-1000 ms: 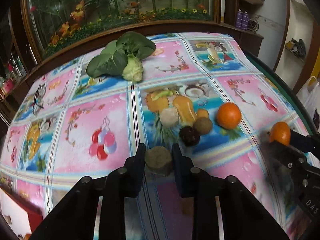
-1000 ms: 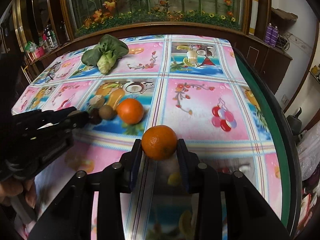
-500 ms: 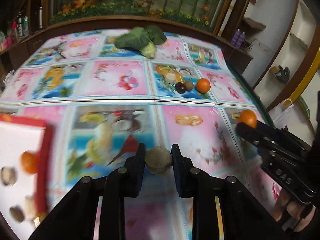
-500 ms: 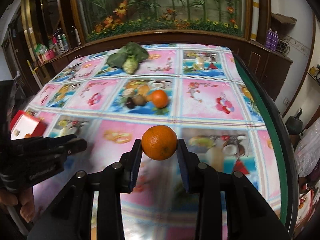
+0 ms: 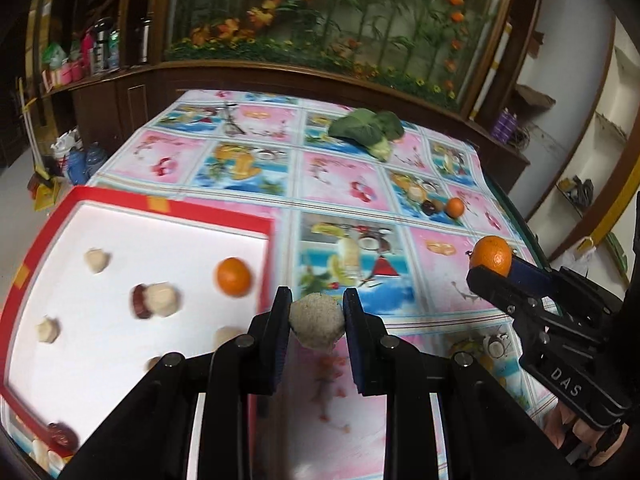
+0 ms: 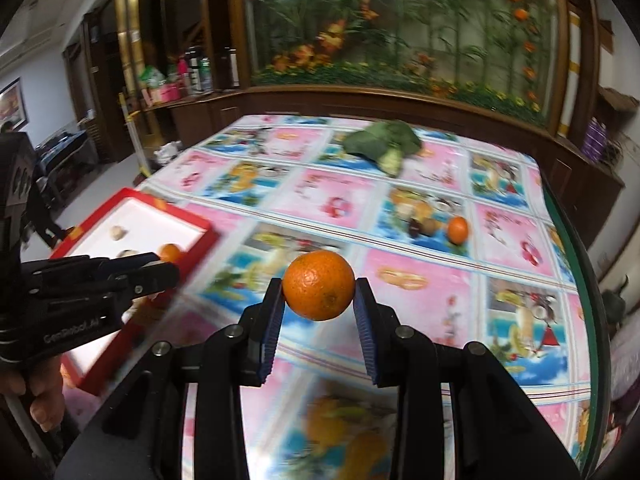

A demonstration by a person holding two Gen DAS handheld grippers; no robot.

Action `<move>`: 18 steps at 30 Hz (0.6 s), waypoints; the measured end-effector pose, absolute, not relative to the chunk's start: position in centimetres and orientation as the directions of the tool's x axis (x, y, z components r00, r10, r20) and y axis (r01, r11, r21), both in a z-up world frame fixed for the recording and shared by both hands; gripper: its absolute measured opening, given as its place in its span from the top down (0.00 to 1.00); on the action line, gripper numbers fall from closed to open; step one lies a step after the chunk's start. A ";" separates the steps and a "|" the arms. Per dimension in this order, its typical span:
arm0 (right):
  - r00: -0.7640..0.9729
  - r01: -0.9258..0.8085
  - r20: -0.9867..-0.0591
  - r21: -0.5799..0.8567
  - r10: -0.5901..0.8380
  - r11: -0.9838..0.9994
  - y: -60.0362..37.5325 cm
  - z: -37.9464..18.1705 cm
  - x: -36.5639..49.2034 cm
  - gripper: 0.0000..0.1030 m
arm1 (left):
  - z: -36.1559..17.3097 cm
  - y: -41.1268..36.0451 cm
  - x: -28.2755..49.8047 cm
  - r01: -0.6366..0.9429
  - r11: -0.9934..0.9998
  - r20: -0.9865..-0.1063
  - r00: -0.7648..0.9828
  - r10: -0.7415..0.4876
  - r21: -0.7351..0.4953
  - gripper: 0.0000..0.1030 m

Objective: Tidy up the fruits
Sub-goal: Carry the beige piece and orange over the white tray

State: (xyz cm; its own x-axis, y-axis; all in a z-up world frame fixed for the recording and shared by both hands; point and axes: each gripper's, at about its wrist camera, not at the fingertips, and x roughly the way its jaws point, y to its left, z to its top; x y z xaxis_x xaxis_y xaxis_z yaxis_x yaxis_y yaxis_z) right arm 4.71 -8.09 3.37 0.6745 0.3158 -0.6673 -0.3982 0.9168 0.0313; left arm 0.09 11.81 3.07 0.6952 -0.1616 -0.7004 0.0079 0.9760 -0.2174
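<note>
Both sets of tongs have swung away from the fruit pile since a second ago, and the red-rimmed tray (image 5: 168,205) that was out of view then now fills the left of my left wrist view. My left tongs (image 5: 316,318) are clamped on a rough tan fruit (image 5: 316,320), hanging over the bench (image 5: 400,176) just beside the tray's right rim. My right tongs (image 6: 319,286) hold an orange (image 6: 319,285) by its sides, well short of the tray and above the patterned cloth.

Several fruits already lie in the tray, among them another orange (image 5: 234,276) close to the rim I am approaching. Releasing the tan fruit too early would, I judge, land it on the rim or outside. Dropping from height could send it rolling into the pieces already placed.

The orange is round and gripped only at two narrow pads; a quick swing could let it slip. With both tools converging on one tray, I also risk knocking them together. A few fruits (image 6: 440,229) remain on the cloth near the leafy greens (image 6: 384,142).
</note>
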 end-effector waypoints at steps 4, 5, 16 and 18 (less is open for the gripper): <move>0.664 -0.446 -0.664 0.017 0.344 0.895 -5.1 3.8 3.6 0.64 | 3.0 14.6 -0.9 -0.022 0.969 -0.693 0.703 -0.160 -0.245 0.76; 0.661 -0.457 -0.664 0.015 0.351 0.889 -4.4 3.8 3.4 0.64 | 2.9 15.5 -1.0 -0.036 0.969 -0.693 0.706 -0.149 -0.245 0.76; 0.600 -0.546 -0.679 0.040 0.424 0.837 3.6 2.5 3.4 0.64 | 1.9 23.7 -1.8 -0.167 0.945 -0.710 0.699 -0.088 -0.281 0.76; 0.585 -0.562 -0.683 0.046 0.437 0.826 5.0 2.1 3.5 0.64 | 1.4 24.6 -1.7 -0.182 0.937 -0.717 0.691 -0.093 -0.297 0.76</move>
